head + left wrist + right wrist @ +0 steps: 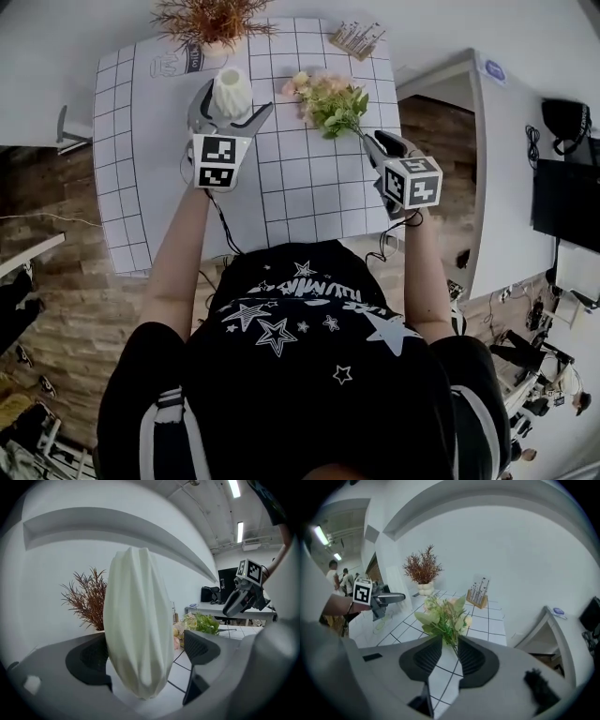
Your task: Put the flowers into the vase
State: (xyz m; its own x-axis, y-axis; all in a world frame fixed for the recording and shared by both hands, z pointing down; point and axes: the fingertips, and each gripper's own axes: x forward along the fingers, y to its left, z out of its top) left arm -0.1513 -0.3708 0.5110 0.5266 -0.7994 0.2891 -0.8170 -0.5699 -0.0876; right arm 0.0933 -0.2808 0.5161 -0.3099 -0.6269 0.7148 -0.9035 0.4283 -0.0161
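Head view: flowers (328, 101), stems toward right gripper (367, 141), blooms away.

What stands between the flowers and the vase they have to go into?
Nothing visible. Only bare gridded mat separates the flowers from the vase. The left gripper, jaws open, flanks the vase's lower body, one jaw on the flower side; the mouth is uncovered.
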